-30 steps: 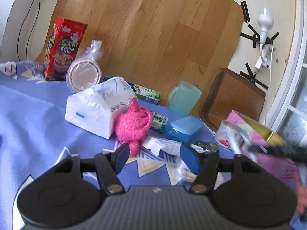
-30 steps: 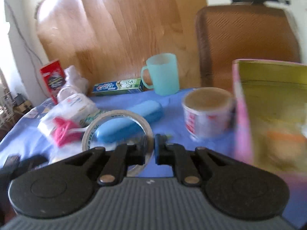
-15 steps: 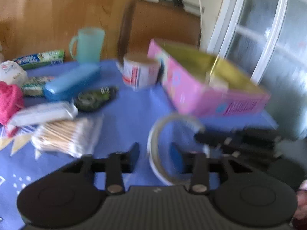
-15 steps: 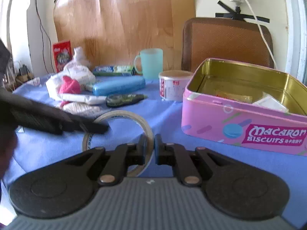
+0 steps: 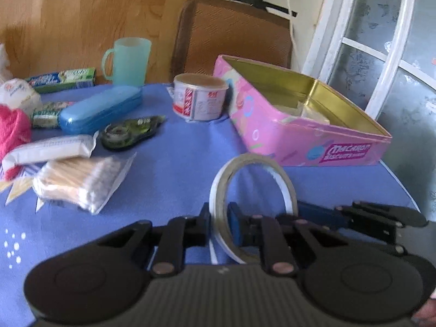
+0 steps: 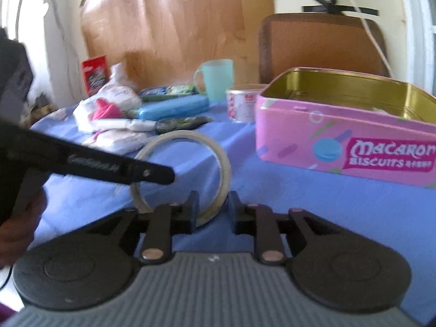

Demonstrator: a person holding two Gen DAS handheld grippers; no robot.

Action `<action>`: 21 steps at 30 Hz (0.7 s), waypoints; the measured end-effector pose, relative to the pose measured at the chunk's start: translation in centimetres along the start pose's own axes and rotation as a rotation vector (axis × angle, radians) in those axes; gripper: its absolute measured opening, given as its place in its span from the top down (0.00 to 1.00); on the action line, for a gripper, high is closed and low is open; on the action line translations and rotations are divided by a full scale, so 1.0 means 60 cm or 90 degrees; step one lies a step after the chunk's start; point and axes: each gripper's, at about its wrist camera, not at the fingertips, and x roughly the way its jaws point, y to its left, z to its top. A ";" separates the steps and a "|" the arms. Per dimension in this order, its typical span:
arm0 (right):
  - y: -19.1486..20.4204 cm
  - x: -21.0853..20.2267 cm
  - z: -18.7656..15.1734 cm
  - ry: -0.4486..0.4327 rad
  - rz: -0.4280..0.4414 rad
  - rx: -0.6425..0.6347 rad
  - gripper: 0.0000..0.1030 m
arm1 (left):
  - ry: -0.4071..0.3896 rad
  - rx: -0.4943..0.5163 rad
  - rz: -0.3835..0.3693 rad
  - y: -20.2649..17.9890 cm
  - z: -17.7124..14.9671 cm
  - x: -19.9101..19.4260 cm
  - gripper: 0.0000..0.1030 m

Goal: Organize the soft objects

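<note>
Nearest to me, the left gripper (image 5: 219, 219) has its jaws pinched shut on the thin band of the tape roll (image 5: 253, 158), which stands on edge in the air over the near right part of the tabletop (image 5: 177, 169). The right gripper (image 6: 212, 207) straddles the same ring from the other side. Its jaws are narrowly parted, with a gap showing beside the band, so I judge it is not gripping. My worry is this shared hold: the left pads bite only a sliver of a stiff, slick hoop, and if I pull the grippers apart at an angle, the ring could pivot, slip out and roll off the near right edge. The two tools are also close enough to knock each other. Further in, the cotton swab pack (image 5: 79, 182), a tissue pack (image 5: 49, 150) and the pink fluffy thing (image 5: 12, 128) lie along the left side, untouched. Swinging left carelessly could sweep them. Toward the far right corner the open pink tin (image 5: 313, 139) waits. A high drop could make the roll bounce off its rim.
</note>
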 end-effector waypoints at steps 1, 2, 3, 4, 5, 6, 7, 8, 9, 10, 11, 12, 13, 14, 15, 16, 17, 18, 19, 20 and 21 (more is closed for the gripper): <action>-0.001 -0.005 0.005 -0.016 -0.009 -0.001 0.84 | -0.004 0.003 -0.006 -0.005 0.009 -0.005 0.86; -0.002 -0.011 0.010 -0.035 -0.016 0.004 0.84 | -0.009 0.007 -0.012 -0.011 0.019 -0.007 0.86; -0.008 -0.020 0.019 -0.058 -0.019 0.011 0.85 | -0.014 0.014 -0.020 -0.017 0.033 -0.007 0.86; -0.015 -0.028 0.028 -0.080 -0.026 0.013 0.86 | -0.020 0.025 -0.031 -0.030 0.050 -0.005 0.85; -0.022 -0.035 0.038 -0.100 -0.039 0.011 0.87 | -0.027 0.037 -0.038 -0.042 0.067 -0.003 0.85; -0.030 -0.040 0.050 -0.121 -0.058 0.004 0.87 | -0.035 0.050 -0.043 -0.057 0.083 -0.001 0.85; -0.039 -0.042 0.060 -0.136 -0.076 -0.001 0.88 | -0.047 0.065 -0.051 -0.077 0.105 0.003 0.85; -0.051 -0.044 0.073 -0.153 -0.102 -0.003 0.88 | -0.058 0.078 -0.061 -0.094 0.122 0.008 0.83; -0.063 -0.044 0.084 -0.165 -0.123 -0.001 0.88 | -0.068 0.090 -0.071 -0.111 0.139 0.014 0.71; -0.081 -0.041 0.095 -0.174 -0.145 0.003 0.88 | -0.074 0.106 -0.076 -0.130 0.158 0.026 0.67; -0.101 -0.035 0.108 -0.178 -0.167 0.011 0.88 | -0.081 0.112 -0.062 -0.140 0.169 0.036 0.49; -0.126 -0.027 0.120 -0.181 -0.201 0.026 0.86 | -0.092 0.113 -0.042 -0.147 0.179 0.048 0.39; -0.151 -0.016 0.129 -0.180 -0.238 0.038 0.82 | -0.102 0.110 -0.026 -0.147 0.182 0.053 0.32; -0.173 -0.004 0.135 -0.170 -0.281 0.047 0.76 | -0.110 0.100 -0.014 -0.140 0.181 0.051 0.32; -0.198 0.010 0.141 -0.144 -0.320 0.056 0.60 | -0.117 0.085 -0.014 -0.126 0.177 0.044 0.31; -0.216 0.018 0.142 -0.126 -0.333 0.069 0.56 | -0.124 0.071 -0.020 -0.109 0.169 0.036 0.31; -0.231 0.012 0.139 -0.131 -0.332 0.089 0.57 | -0.133 0.056 -0.020 -0.089 0.160 0.024 0.30; -0.237 0.004 0.136 -0.143 -0.328 0.102 0.56 | -0.145 0.044 -0.010 -0.067 0.150 0.011 0.29; -0.242 -0.004 0.132 -0.153 -0.327 0.108 0.56 | -0.160 0.030 0.011 -0.040 0.136 -0.003 0.29; -0.241 -0.010 0.130 -0.160 -0.331 0.108 0.56 | -0.168 0.018 0.031 -0.018 0.123 -0.015 0.29; -0.237 -0.012 0.129 -0.167 -0.332 0.112 0.56 | -0.172 0.006 0.050 0.006 0.111 -0.027 0.29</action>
